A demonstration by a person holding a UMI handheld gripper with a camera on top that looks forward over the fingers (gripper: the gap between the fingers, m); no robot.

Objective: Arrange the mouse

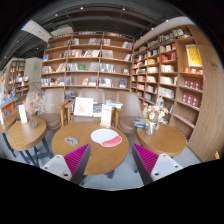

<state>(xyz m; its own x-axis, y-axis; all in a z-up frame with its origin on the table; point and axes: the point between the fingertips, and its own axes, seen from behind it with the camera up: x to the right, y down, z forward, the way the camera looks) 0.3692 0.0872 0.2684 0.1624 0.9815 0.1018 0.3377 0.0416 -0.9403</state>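
Observation:
A round wooden table (100, 155) stands just ahead of my fingers. On it lies a flat round white and pink thing (106, 138), which looks like a mouse pad. A small grey thing (72, 141), possibly the mouse, lies on the table left of it; I cannot make it out for sure. My gripper (112, 165) is held high above the near edge of the table. Its fingers are wide open with nothing between them, and the magenta pads (78, 158) show on their inner faces.
Two more round wooden tables stand to the left (22, 136) and right (165, 138). A chair and signs (84, 106) stand behind the middle table. Tall bookshelves (90, 62) line the back and right walls.

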